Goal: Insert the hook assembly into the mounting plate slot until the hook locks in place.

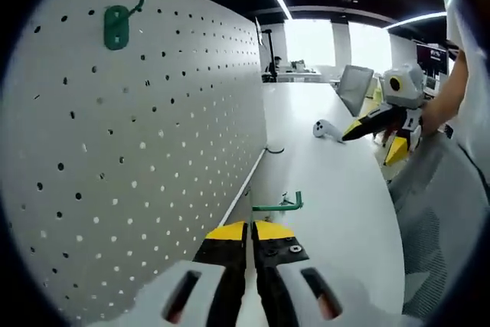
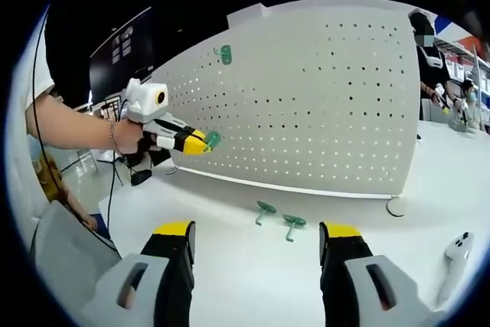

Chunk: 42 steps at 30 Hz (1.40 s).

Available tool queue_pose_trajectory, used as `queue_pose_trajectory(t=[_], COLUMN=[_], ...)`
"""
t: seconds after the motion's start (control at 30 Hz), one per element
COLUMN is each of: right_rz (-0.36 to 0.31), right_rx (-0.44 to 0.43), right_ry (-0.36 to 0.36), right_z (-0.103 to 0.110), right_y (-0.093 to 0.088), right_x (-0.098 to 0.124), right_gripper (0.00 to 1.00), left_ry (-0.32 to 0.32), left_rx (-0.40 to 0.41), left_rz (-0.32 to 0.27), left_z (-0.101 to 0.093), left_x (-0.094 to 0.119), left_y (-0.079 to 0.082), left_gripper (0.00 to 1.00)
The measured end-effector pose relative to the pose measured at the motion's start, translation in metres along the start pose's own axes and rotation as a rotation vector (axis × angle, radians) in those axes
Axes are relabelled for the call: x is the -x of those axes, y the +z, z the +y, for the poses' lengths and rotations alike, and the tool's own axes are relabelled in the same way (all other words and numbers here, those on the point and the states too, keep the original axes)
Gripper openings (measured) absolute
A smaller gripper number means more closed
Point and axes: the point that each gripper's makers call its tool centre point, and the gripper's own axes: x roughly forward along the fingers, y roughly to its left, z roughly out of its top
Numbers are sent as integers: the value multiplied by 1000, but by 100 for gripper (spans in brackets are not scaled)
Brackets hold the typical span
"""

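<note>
Pinching a green hook in its tips, the left tongs hover near the pegboard, while the right tongs stand spread over the worktop. Judging from this, a tilted approach could miss the slot or twist the hook loose; two more hooks lie beyond, one hangs high on the board.

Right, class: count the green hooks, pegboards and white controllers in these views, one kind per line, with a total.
Green hooks: 4
Pegboard: 1
White controller: 1
Total: 6
</note>
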Motion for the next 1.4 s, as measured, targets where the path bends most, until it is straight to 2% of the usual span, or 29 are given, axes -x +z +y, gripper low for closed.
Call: queue_pose_trajectory(t=[0.23, 0.43, 0.67, 0.9, 0.97, 1.13, 1.2, 1.4], right_rz=[-9, -11, -12, -23, -22, -20, -20, -25], right_rx=[-6, -3, -1, -3, -5, -1, -1, -5], right_ry=[-2, 4, 7, 8, 8, 11, 13, 15], right_z=[-1, 0, 1, 1, 1, 3, 3, 3], right_y=[1, 2, 2, 4, 4, 4, 4, 5], right_x=[0, 0, 0, 1, 1, 0, 0, 0], right_gripper=[64, 64, 64, 64, 64, 64, 64, 64], left_ry=[24, 42, 66, 79, 90, 100, 92, 101], left_rx=[26, 39, 58, 84, 107, 121, 139, 148], left_rz=[-30, -67, -126, -172, -204, -221, -258, -281], left_z=[-9, -11, -17, -22, -22, -22, -24, -28], left_x=[9, 16, 27, 34, 39, 45, 50, 58], left_y=[2, 12, 25, 31, 35, 33, 38, 41], left_gripper=[2, 2, 2, 2, 2, 2, 3, 3])
